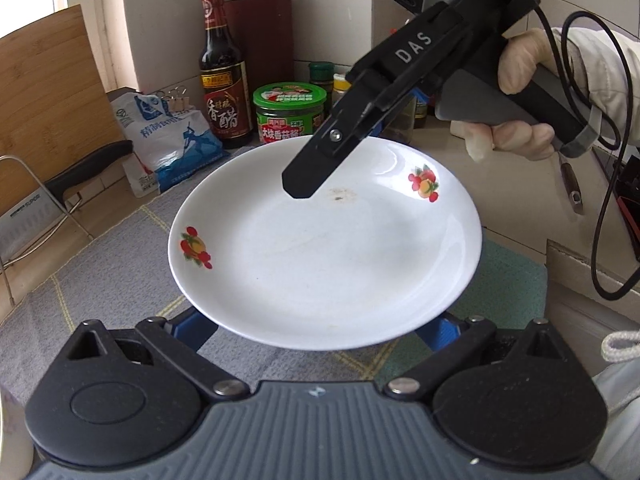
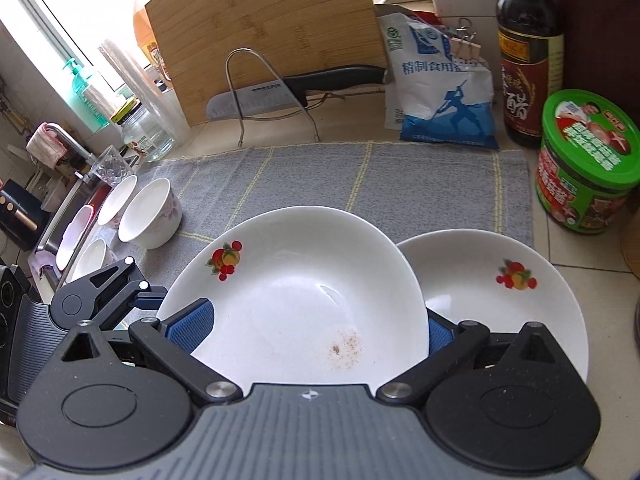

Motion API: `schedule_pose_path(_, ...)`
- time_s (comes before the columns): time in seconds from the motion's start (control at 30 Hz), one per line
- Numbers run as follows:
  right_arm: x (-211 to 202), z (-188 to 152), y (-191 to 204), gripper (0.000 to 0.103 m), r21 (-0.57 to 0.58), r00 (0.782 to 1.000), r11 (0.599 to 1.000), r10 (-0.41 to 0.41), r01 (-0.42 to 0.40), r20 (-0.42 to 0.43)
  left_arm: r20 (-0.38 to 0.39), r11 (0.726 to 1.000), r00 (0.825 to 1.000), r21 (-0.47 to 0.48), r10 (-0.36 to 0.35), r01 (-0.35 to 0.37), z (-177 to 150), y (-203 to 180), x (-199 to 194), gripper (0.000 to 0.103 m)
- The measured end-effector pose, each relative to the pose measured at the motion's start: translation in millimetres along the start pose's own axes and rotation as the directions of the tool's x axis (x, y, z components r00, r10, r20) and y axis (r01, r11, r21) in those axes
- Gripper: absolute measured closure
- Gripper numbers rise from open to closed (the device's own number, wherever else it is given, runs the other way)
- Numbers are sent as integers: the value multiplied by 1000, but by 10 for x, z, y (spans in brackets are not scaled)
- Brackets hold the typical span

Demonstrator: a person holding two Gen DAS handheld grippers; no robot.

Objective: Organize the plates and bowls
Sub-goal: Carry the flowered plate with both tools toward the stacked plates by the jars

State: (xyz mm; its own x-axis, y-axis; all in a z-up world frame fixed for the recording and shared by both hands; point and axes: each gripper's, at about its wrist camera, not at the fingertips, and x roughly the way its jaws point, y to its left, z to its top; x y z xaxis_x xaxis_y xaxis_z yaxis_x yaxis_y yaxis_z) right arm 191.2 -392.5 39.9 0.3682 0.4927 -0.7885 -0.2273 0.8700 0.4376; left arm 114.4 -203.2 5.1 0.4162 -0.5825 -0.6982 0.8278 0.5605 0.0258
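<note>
Much of what you are gripping with is out of sight: in the left wrist view the fruit-patterned plate [image 1: 320, 248] covers the tips of the left gripper [image 1: 316, 328], so only two blue pads show past its near rim, and its jaws stand wide apart under the plate; whether they touch it I cannot tell. Your right gripper [image 1: 300, 188] comes in from the far right in a gloved hand [image 1: 520, 64], one finger over the plate's far rim and the other hidden below it. From the right wrist view those jaws are also wide, one pad in front of the plate and one behind it, straddling the rim without closing on it. The plate sits tilted over the near edge of the grey mat [image 2: 320, 176], its right side overlapping a second plate [image 2: 492, 292] with the same fruit print, whose near part is cut off by the gripper body. A brown speckled stain marks the first plate's centre. White bowls [image 2: 150, 216] cluster at the mat's left edge; the ones beside the sink are partly cut off and hard to count. Along the table's [image 2: 580, 252] far edge stand a cutting board [image 2: 260, 20], a knife [image 2: 280, 88] on a wire rack, a salt bag [image 2: 440, 92], a dark bottle [image 2: 528, 52] and a green-lidded jar [image 2: 588, 160]; daylight blows out the window at the far left.
</note>
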Motion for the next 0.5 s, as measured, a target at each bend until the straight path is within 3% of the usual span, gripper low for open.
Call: schedule_pose_path(0.5, -153, -182, -554, 0, 99, 999, 995, -31, 28, 25, -38, 998, 998, 44, -52, 54, 218, -228, 422, 1)
